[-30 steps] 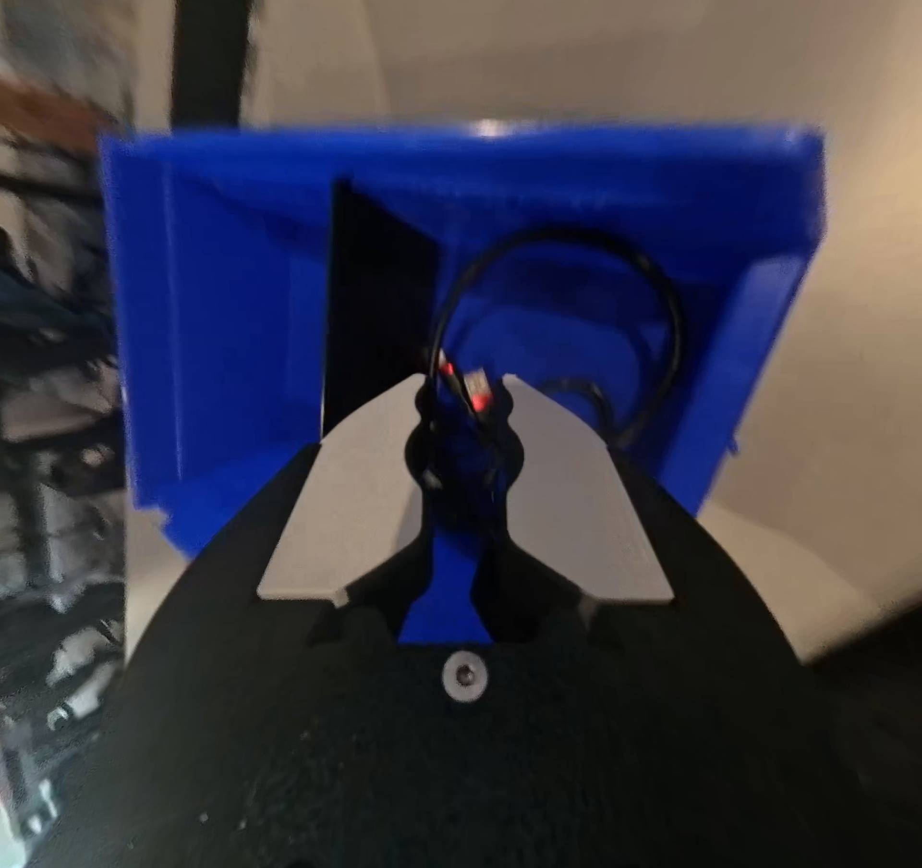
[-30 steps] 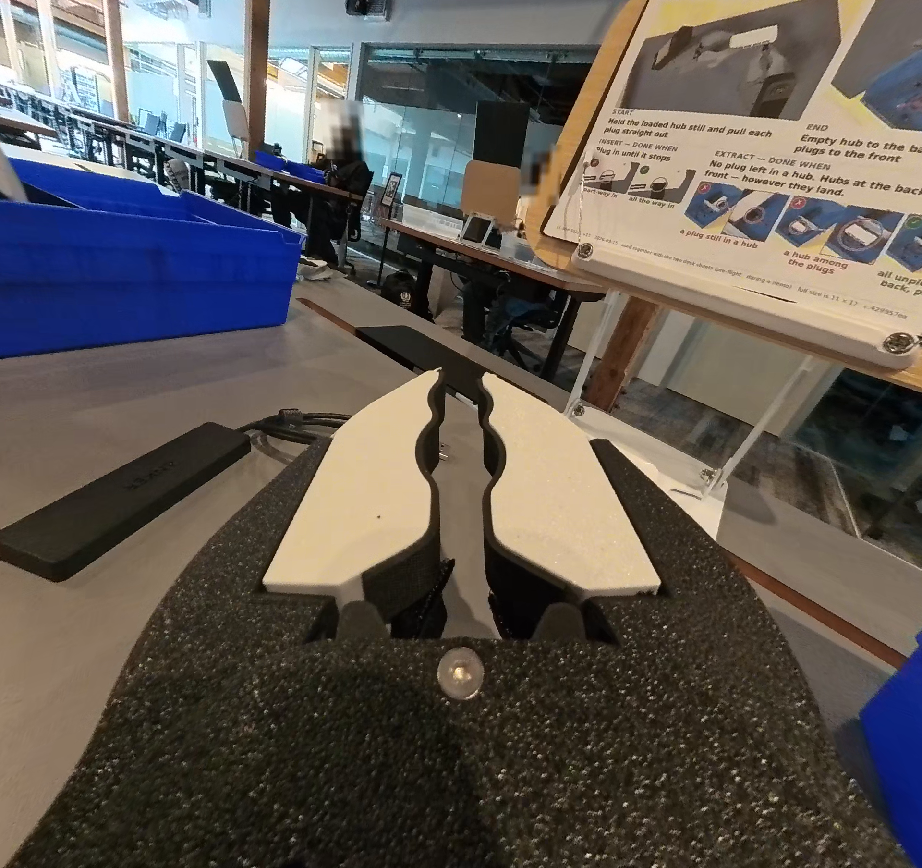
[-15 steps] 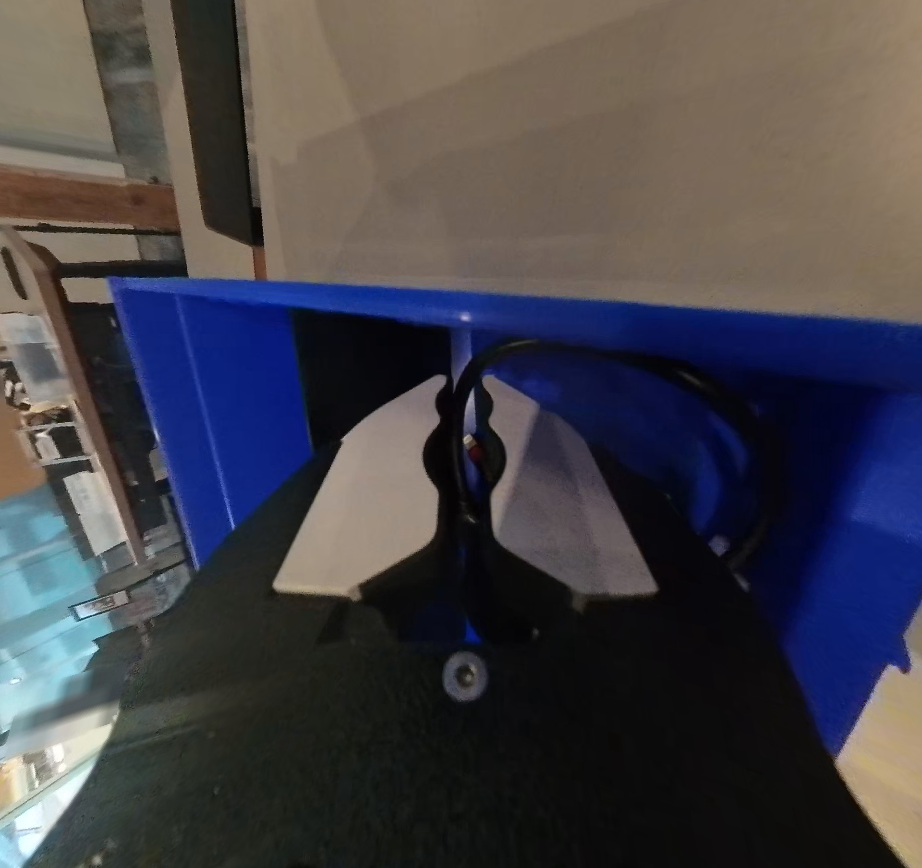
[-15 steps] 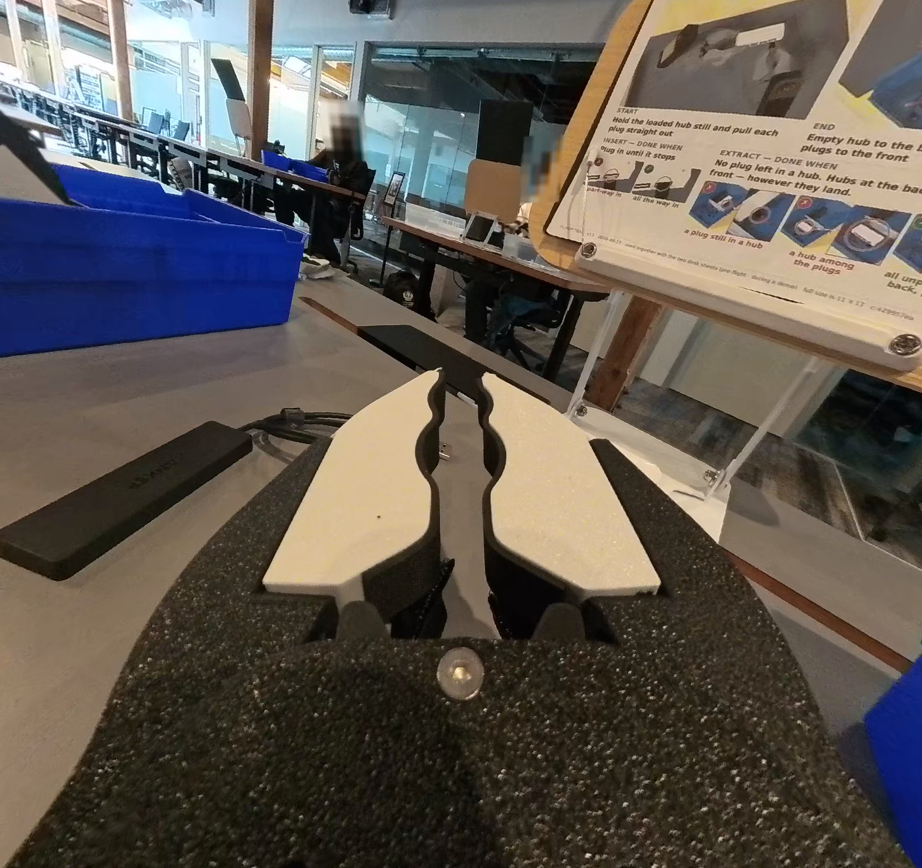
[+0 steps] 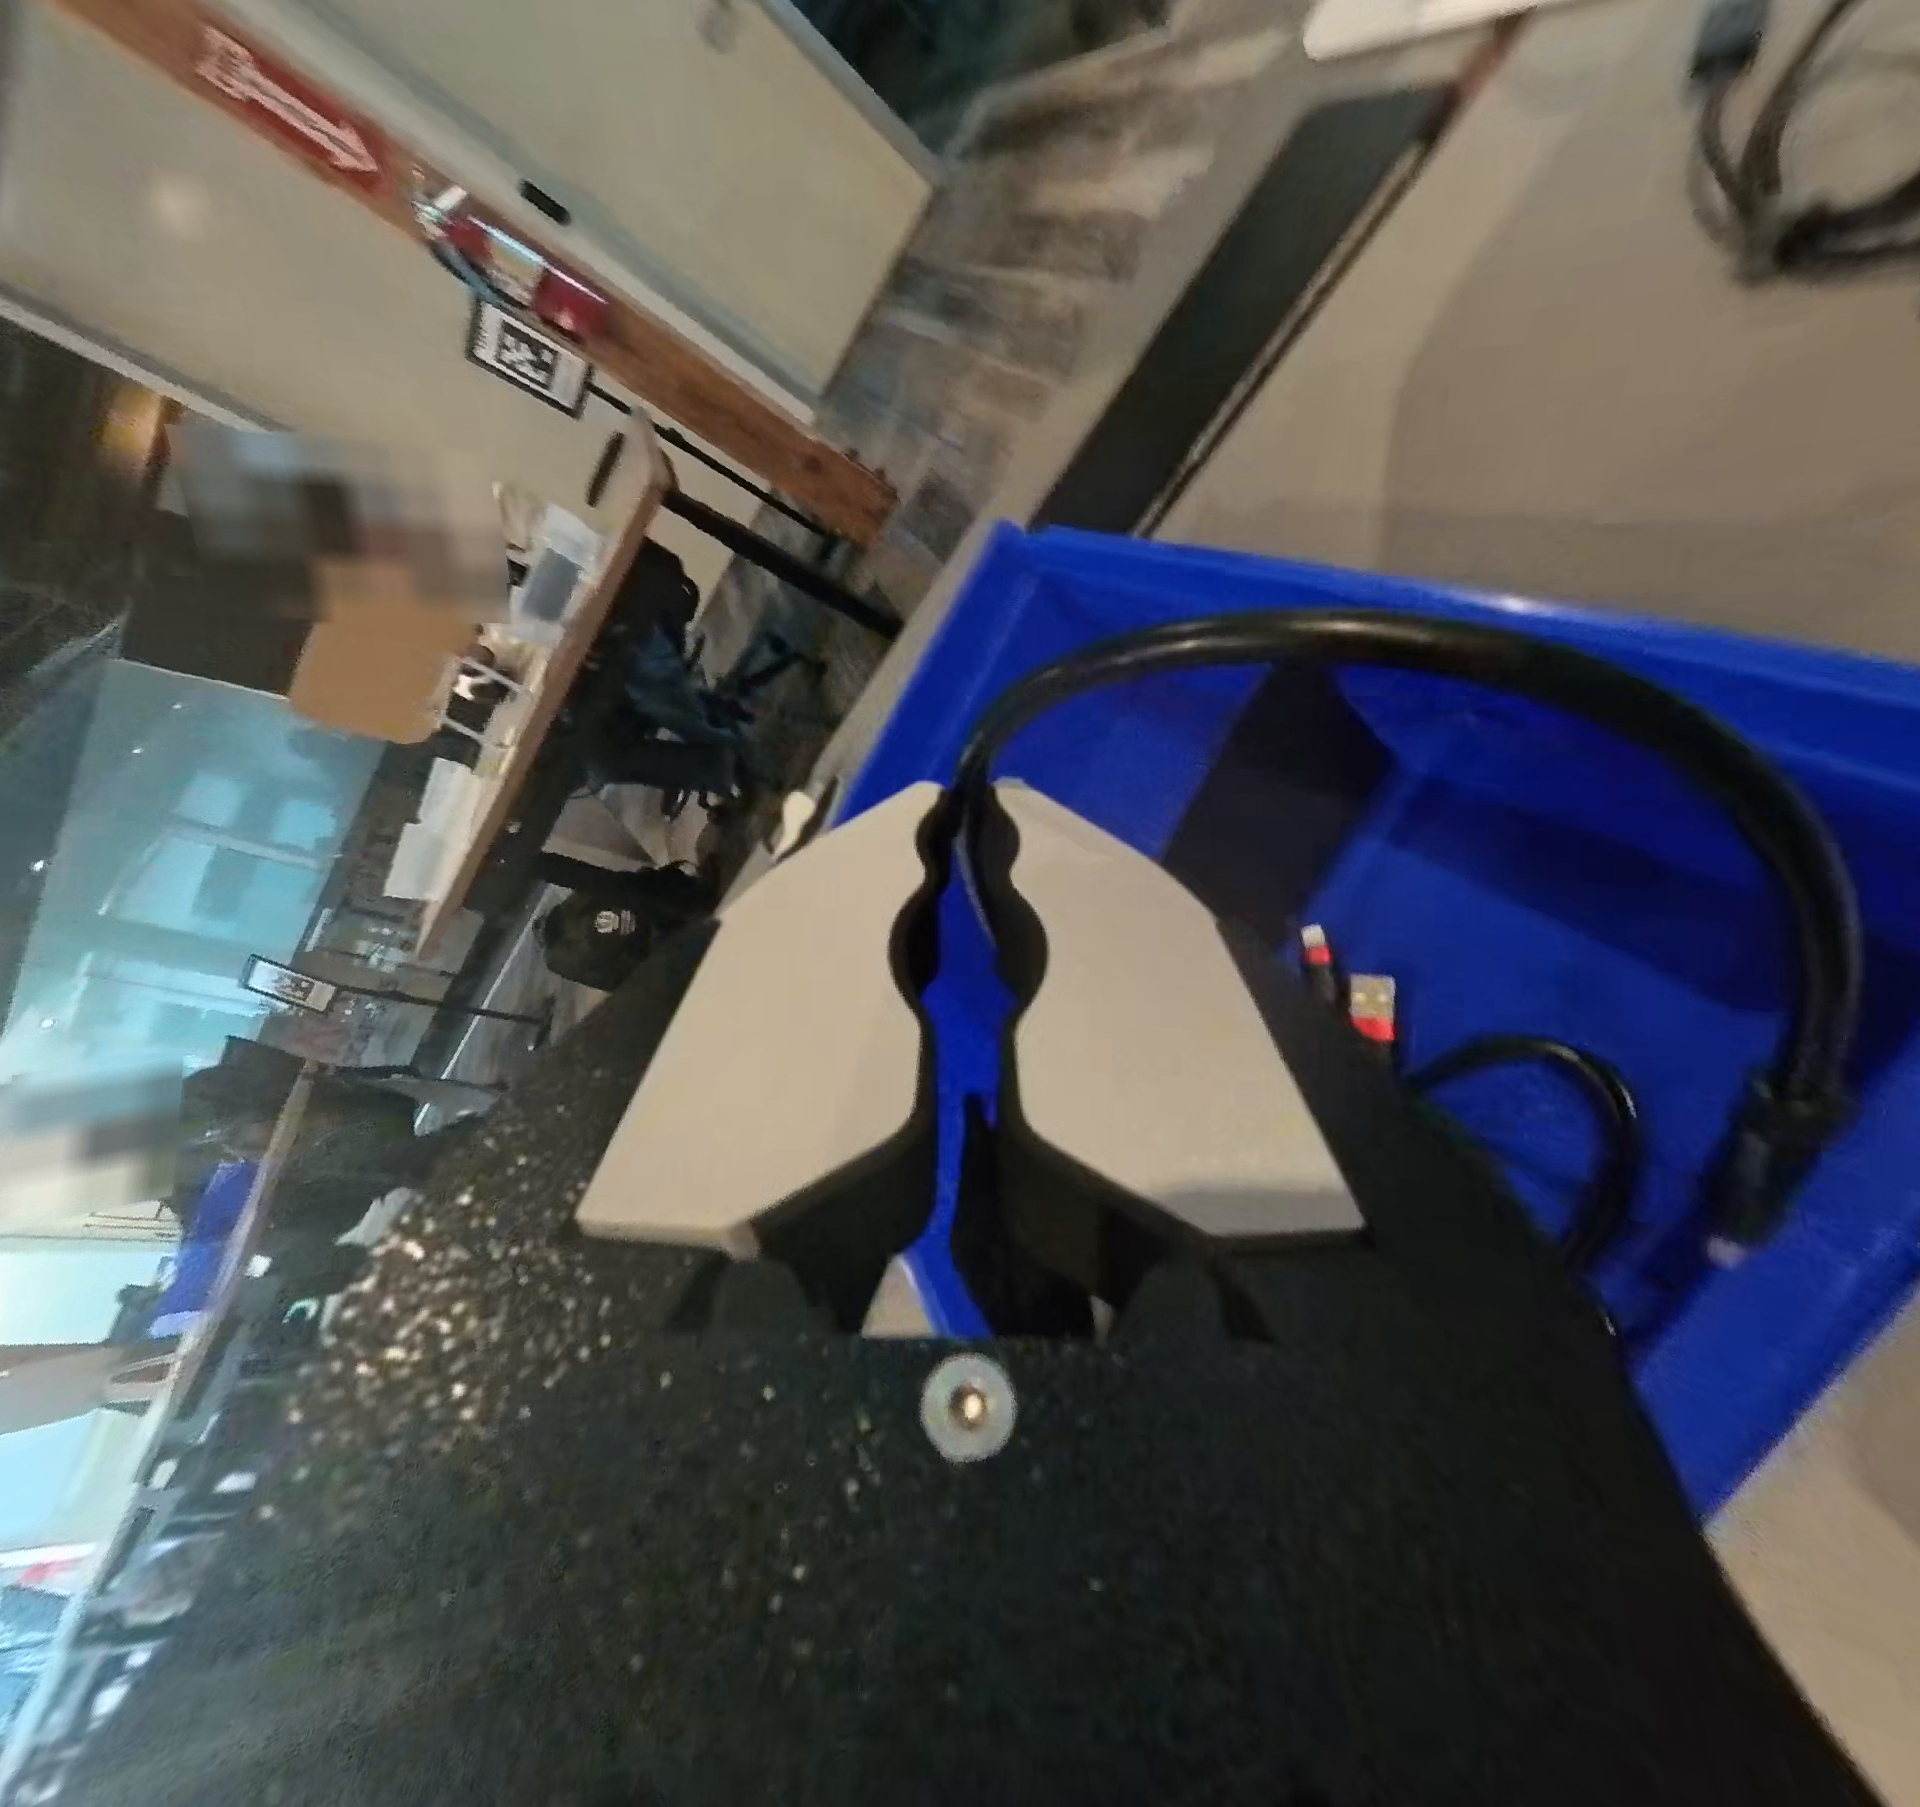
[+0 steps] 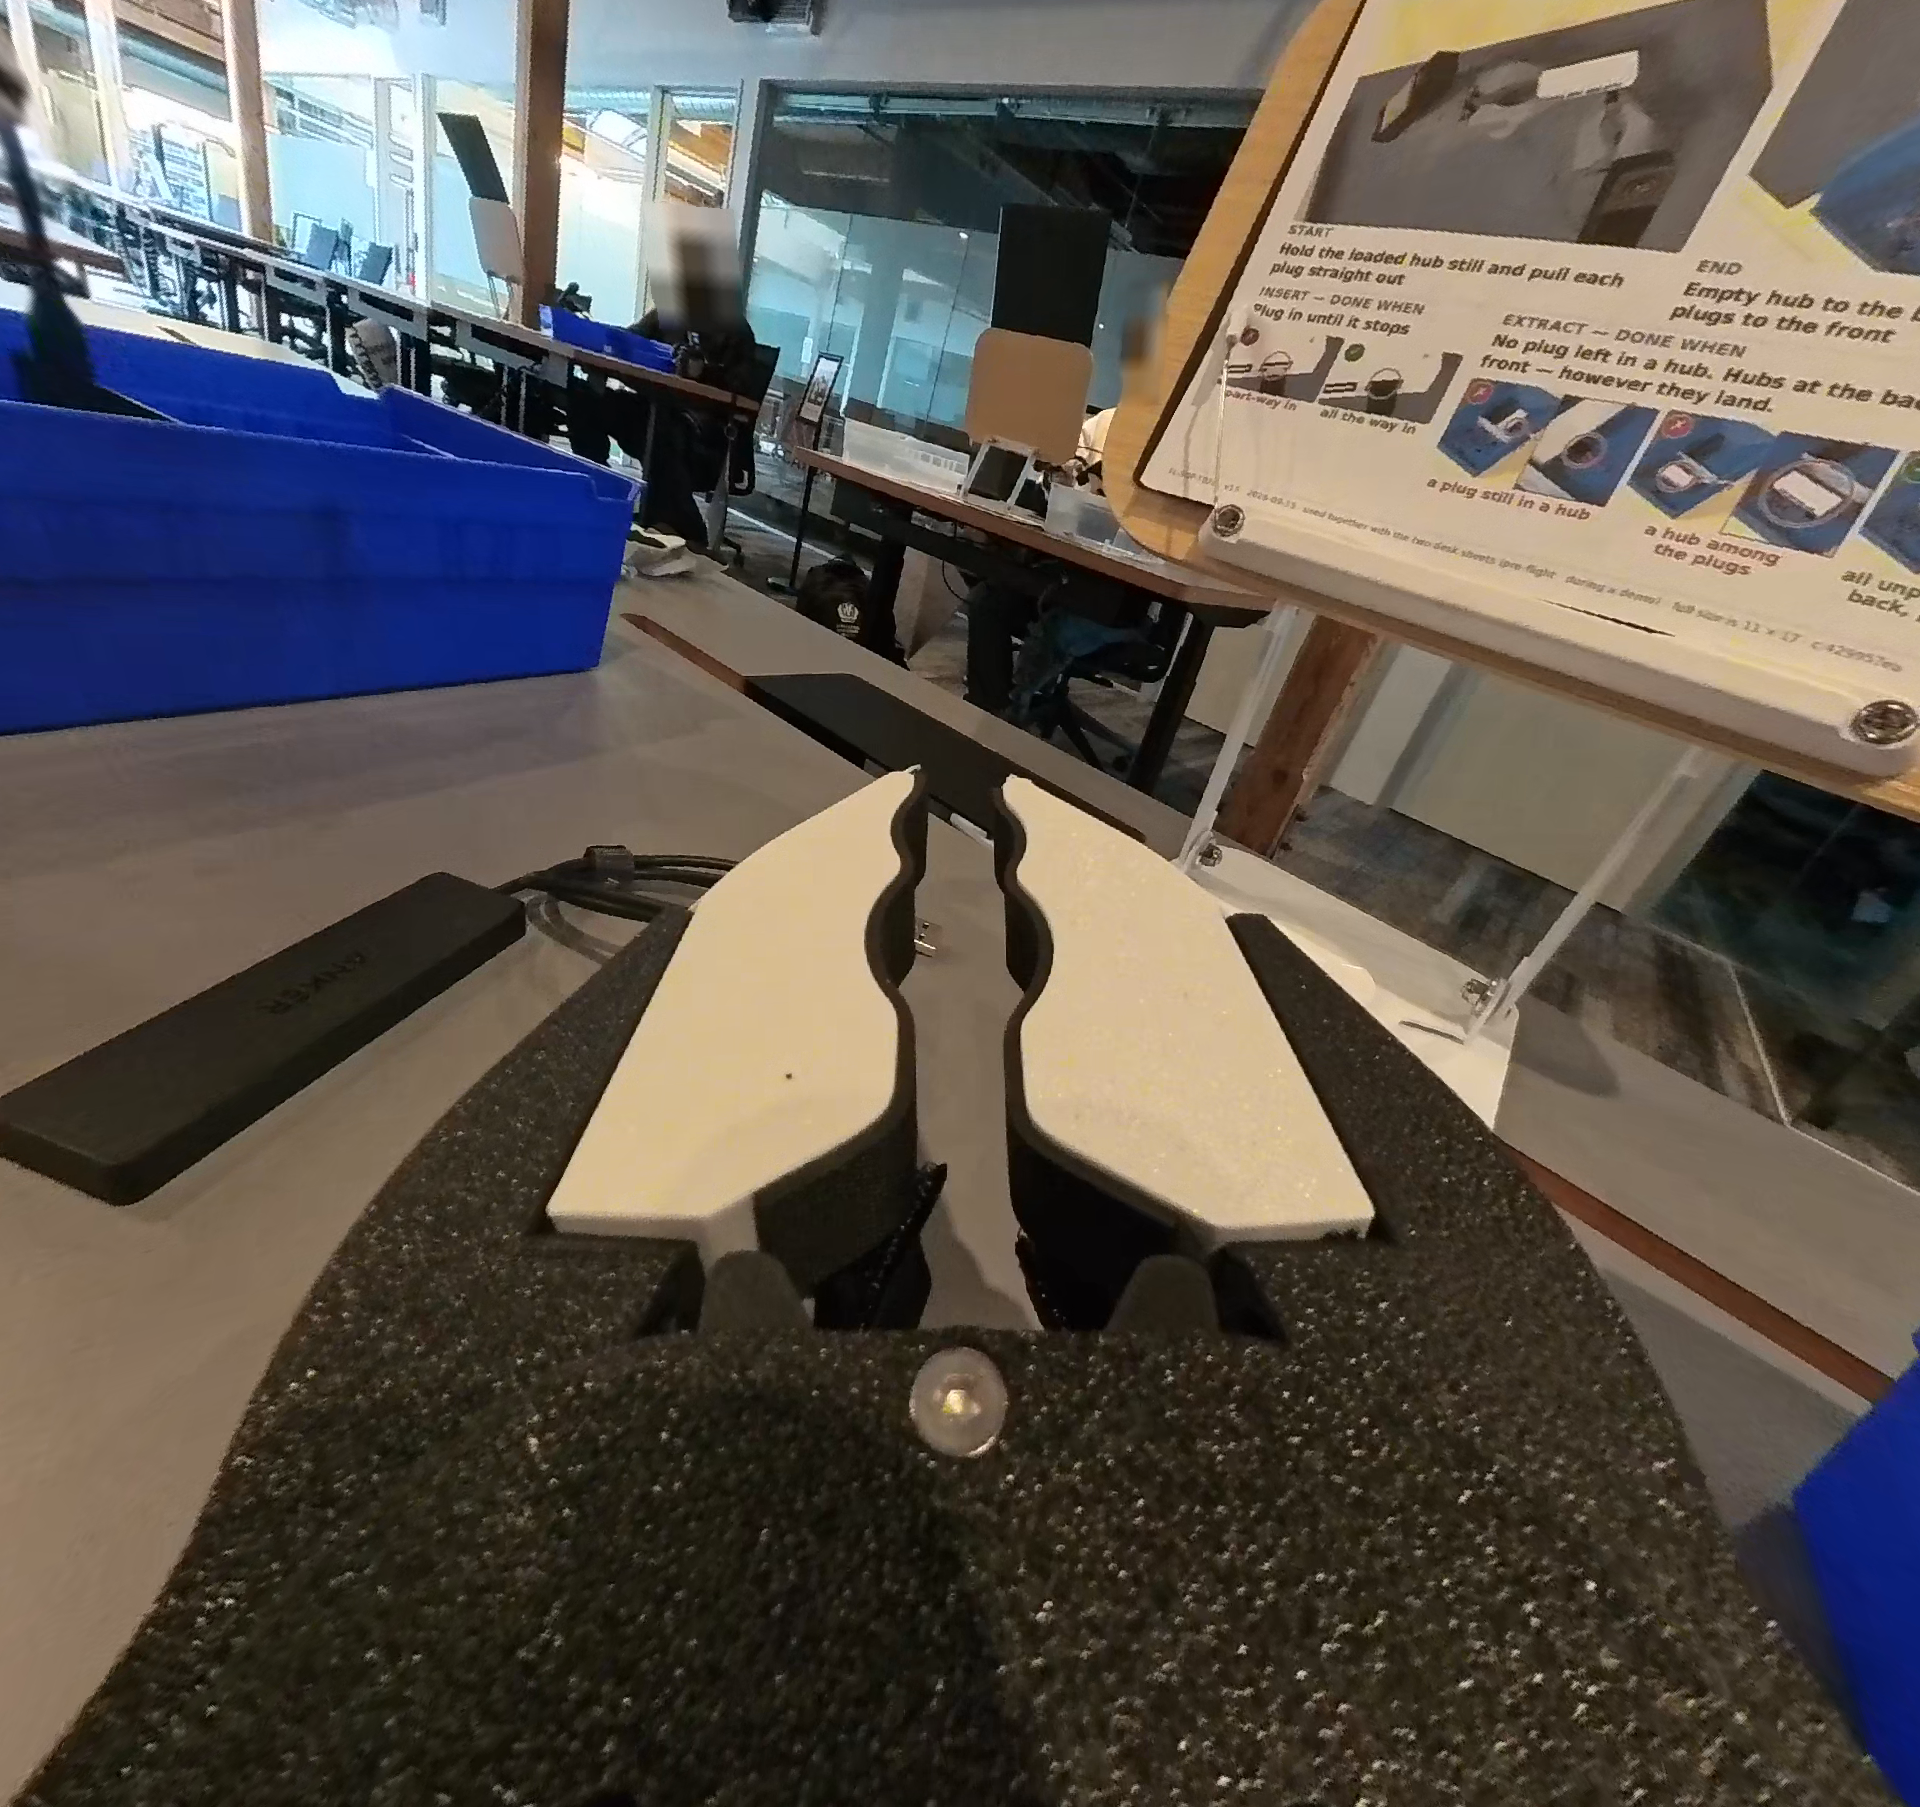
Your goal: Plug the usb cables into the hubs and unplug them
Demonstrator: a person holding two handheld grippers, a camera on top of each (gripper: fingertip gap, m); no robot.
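My left gripper (image 5: pixel 971 807) is shut on a black USB cable (image 5: pixel 1621 708) at its fingertips. The cable arcs up and to the right, then hangs down into a blue bin (image 5: pixel 1558 614). Red USB plugs (image 5: pixel 1369 1009) and another black cable loop lie in that bin. My right gripper (image 6: pixel 956 791) is slightly open and empty, low over the grey table (image 6: pixel 260 822). A flat black hub (image 6: pixel 260 1014) lies on the table to its left, with its cable (image 6: pixel 623 869) coiled behind. A small silver plug (image 6: pixel 928 936) shows between the fingers.
A large blue bin (image 6: pixel 260 552) stands at the far left of the right wrist view. An instruction board (image 6: pixel 1558 251) on a clear stand is at the right. A flat black slab (image 6: pixel 862 718) lies ahead. More cables (image 5: pixel 1808 147) lie on the table beyond the bin.
My left gripper has closed on the black cable and lifted and rolled away from the bin's inside, drawing the cable up. The right gripper has not moved.
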